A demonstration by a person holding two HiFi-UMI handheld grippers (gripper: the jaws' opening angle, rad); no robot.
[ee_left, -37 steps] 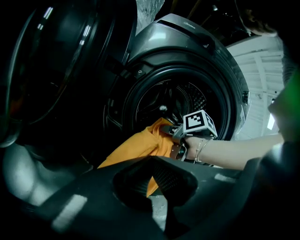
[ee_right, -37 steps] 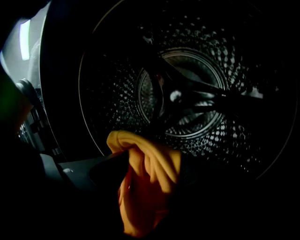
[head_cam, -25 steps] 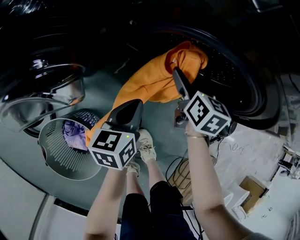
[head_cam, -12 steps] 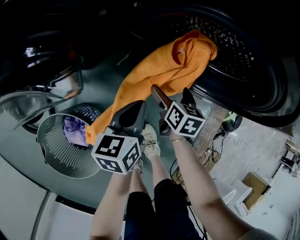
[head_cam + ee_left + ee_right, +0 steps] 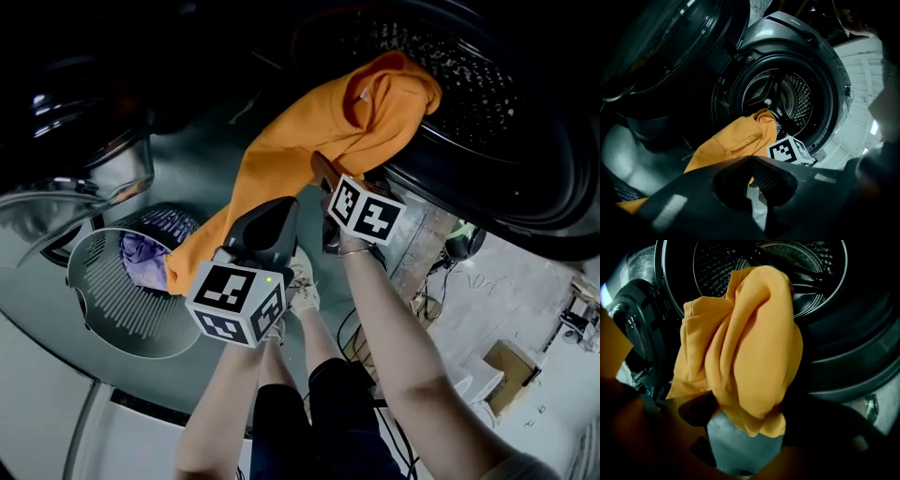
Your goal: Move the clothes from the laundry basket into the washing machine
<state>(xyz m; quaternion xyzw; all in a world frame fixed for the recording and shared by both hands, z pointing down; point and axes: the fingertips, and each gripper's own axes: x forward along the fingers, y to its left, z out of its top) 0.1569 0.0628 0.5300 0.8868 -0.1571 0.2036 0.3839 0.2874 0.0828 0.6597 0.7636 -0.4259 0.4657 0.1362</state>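
Right tool [image 5: 325,169] [image 5: 749,414] has its 2 jaws closed on a fold of the orange garment [image 5: 300,141] [image 5: 754,343], and the cloth bunches up out of the grip toward the washing machine [image 5: 487,122] [image 5: 797,268]. The top of the garment lies at the mouth of the drum, over its dark rim. The rest runs down in a long strip to the edge of the laundry basket [image 5: 117,305]. Left tool [image 5: 272,214] [image 5: 750,159] sits lower, just beside that hanging strip. Its jaws meet at the tips, and the orange garment [image 5: 736,140] shows behind them, not clamped in them. A purple cloth [image 5: 142,258] lies inside the basket on the floor, next to the open glass door [image 5: 98,164] of the machine. The left gripper view looks over the garment into the round drum opening [image 5: 787,101], with the right tool's marker cube [image 5: 787,151] just below it.
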